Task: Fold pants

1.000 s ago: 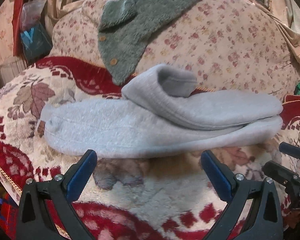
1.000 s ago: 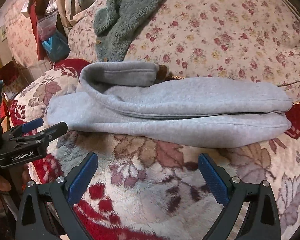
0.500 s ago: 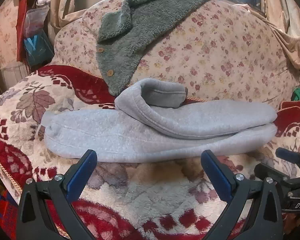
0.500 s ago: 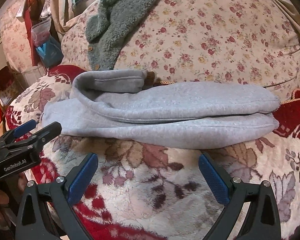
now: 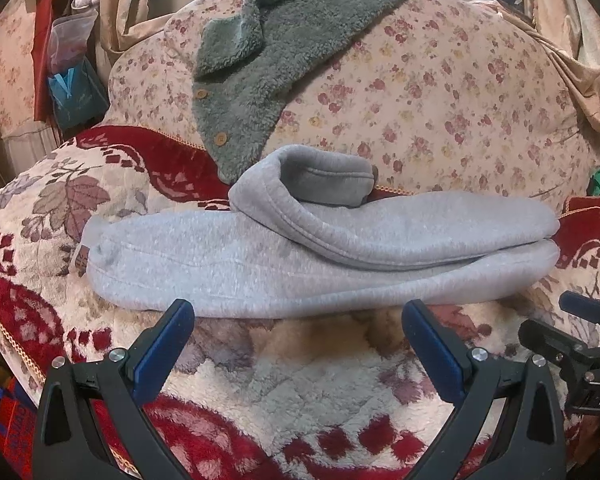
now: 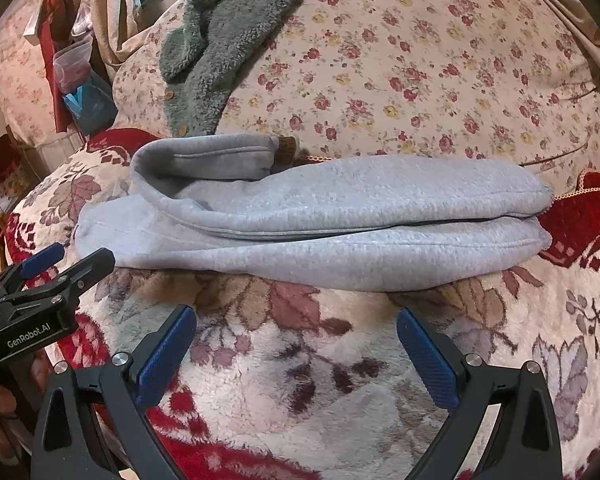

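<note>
Behind everything I see a sofa back (image 5: 440,92) with small red flowers, and a green fleece jacket (image 5: 268,60) hangs over its top. On the seat lies a blanket (image 5: 300,384) in red and cream with a leaf pattern.

On this blanket, close against the sofa back, lie the grey pants (image 5: 284,264). They are folded into a long flat bundle that runs from left to right. One layer lies on top of the other, and at the upper left one end is turned back so that I see the inside of it.

My left claw (image 5: 298,334) is released, with its blue pads wide apart and nothing between them. It hovers over the blanket just in front of the near edge of the pants; I cannot tell if the tips touch the cloth.

My right claw (image 6: 296,338) is released too and holds nothing. It is in front of the pants, a little apart from their near edge, with bare blanket between.

In the right view, the left claw is at the left, near the left end of the pants.
</note>
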The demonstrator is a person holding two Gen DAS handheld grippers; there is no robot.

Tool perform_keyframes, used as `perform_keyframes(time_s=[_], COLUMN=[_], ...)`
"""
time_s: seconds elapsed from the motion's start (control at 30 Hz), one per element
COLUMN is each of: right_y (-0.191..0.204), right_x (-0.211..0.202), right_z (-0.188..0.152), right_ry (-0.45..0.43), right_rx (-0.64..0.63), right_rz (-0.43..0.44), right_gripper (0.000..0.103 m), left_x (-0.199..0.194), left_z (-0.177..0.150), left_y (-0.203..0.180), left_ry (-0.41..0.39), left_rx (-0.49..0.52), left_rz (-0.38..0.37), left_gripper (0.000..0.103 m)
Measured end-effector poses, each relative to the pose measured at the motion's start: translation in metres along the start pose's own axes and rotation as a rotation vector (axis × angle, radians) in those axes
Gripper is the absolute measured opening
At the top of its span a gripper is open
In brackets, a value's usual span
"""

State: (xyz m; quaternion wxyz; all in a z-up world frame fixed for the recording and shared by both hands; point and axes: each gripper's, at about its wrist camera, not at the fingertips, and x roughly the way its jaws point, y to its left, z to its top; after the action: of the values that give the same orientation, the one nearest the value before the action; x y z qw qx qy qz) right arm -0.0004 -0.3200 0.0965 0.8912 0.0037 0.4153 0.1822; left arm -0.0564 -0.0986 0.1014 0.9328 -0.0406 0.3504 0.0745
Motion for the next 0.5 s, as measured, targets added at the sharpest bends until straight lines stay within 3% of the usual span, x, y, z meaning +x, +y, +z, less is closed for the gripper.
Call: perform_keyframes(time_s=[0.5], right_y=[0.005], right_x=[0.013], right_z=[-0.006], right_ry=[0.037], right_rx=[-0.006], right_rz=[0.012], right_gripper=[0.102], left_x=[0.012], left_z=[-0.005], left_y=[0.009], left_ry=[0.028], left_rx=[-0.029], left_rz=[0.013], left_gripper=[0.103])
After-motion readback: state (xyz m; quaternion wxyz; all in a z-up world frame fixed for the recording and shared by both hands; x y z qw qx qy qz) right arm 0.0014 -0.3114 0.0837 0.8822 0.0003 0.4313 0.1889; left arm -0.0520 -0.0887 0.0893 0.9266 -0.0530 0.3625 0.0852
